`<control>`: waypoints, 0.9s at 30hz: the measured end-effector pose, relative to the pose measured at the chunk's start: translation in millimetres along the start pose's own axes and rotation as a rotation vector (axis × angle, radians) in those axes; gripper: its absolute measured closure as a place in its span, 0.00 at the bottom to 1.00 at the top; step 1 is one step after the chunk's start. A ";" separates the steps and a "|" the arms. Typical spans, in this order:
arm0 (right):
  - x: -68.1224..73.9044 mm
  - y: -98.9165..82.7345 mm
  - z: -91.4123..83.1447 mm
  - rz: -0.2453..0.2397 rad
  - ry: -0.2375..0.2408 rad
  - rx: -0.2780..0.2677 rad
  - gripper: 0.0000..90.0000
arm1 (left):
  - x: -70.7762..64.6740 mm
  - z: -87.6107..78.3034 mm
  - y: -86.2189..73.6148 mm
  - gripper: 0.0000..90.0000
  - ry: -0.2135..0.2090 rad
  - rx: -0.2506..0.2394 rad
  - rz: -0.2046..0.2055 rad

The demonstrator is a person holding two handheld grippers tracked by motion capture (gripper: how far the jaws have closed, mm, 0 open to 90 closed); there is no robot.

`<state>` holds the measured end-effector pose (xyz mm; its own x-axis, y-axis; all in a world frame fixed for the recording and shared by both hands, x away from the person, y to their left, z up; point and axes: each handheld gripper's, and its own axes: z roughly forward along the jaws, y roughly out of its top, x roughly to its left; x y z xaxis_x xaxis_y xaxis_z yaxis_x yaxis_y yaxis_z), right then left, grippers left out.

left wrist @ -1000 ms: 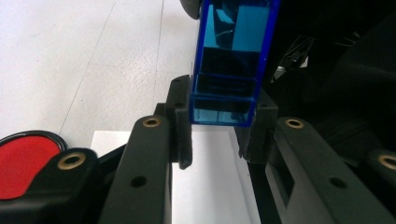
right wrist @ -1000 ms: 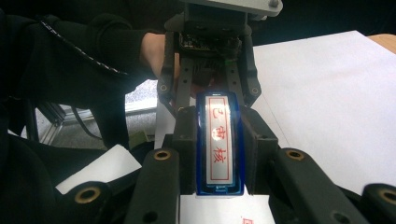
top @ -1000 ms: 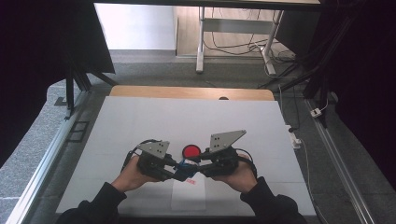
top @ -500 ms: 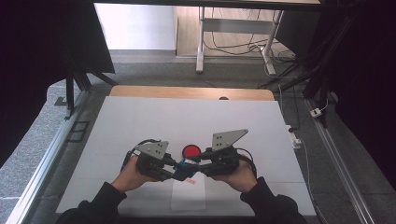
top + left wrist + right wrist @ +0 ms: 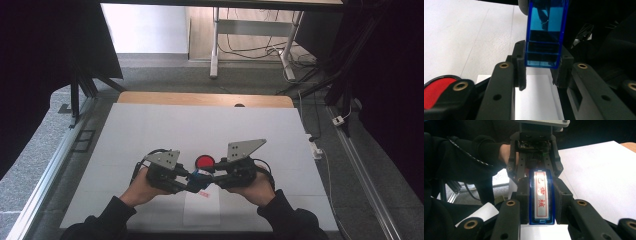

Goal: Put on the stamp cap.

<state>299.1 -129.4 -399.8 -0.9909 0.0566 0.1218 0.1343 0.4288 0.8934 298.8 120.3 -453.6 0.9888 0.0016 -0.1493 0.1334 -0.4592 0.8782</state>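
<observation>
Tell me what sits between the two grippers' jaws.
A blue transparent plastic stamp bridges the left gripper and right gripper, clamped at both ends, as both gripper views show.

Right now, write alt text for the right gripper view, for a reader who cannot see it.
A blue stamp with a white face printed in red characters is clamped between the right gripper's black jaws. Beyond it the left gripper grips the stamp's far end, held by a hand in a black sleeve, over a white table.
</observation>
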 end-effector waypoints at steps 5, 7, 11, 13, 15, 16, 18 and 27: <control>0.5 0.3 0.1 -0.006 -0.027 0.013 0.80 | -2.2 -0.7 1.8 0.67 0.033 0.002 -0.027; 0.4 0.0 0.0 -0.008 -0.040 0.019 0.80 | -3.1 -1.0 1.6 0.64 0.044 0.004 -0.031; 0.5 0.2 -0.6 -0.013 -0.054 0.022 0.80 | -5.0 -0.9 0.7 0.59 0.070 0.019 -0.041; 0.9 0.4 -0.9 -0.016 -0.059 0.023 0.80 | -5.9 -1.2 0.4 0.56 0.082 0.029 -0.044; 1.2 0.4 -1.1 -0.019 -0.062 0.023 0.80 | -7.3 -1.8 -0.2 0.54 0.094 0.034 -0.049; 1.3 0.5 -1.4 -0.021 -0.063 0.024 0.80 | -8.0 -2.2 -0.5 0.53 0.102 0.035 -0.054; 1.8 0.8 -1.7 -0.023 -0.068 0.025 0.80 | -9.6 -3.4 -0.9 0.50 0.119 0.043 -0.058; 3.8 2.1 -3.2 -0.028 -0.079 0.021 0.79 | -16.6 -12.0 -4.2 0.37 0.206 0.058 -0.093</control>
<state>295.7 -131.2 -396.1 -0.9915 0.1148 0.0615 0.1070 0.4498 0.8867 282.7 132.9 -449.3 0.9661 0.2245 -0.1272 0.2261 -0.4991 0.8365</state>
